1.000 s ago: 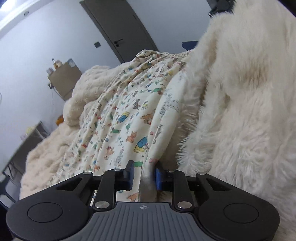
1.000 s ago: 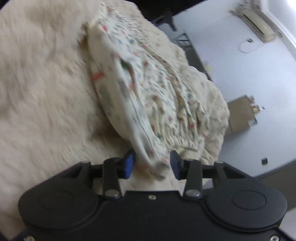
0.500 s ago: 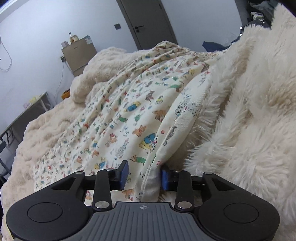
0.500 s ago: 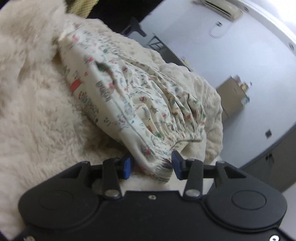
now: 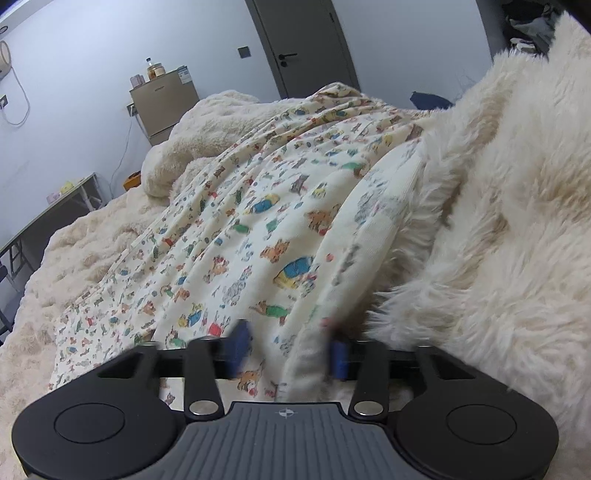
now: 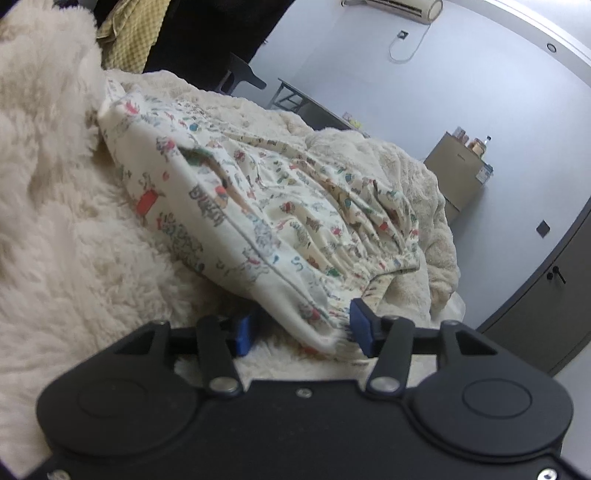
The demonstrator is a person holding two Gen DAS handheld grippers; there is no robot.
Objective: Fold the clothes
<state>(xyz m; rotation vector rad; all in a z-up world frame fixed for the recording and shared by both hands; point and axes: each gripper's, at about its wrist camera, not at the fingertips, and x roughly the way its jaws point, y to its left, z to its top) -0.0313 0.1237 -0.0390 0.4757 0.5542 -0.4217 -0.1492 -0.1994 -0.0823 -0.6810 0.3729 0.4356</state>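
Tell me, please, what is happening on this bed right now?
A person is folding a printed garment on a fluffy blanket, with a gripper in each hand. Both grippers have just been opening. The left gripper stands open around the garment's edge, and the right gripper stands open around another end of it, by the gathered waistband. Neither clamps the cloth, so the garment seems to have just been let go and lies on the blanket.

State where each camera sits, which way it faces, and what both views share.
Left wrist: on the left hand-held gripper, facing along the cream cartoon-print garment toward the grey door; its jaws, just opening, straddle the hem.
Right wrist: on the right hand-held gripper, facing the same garment toward the white air conditioner; its jaws have just been opening around the cloth.
Shared: garment, fluffy cream blanket, small brown fridge.
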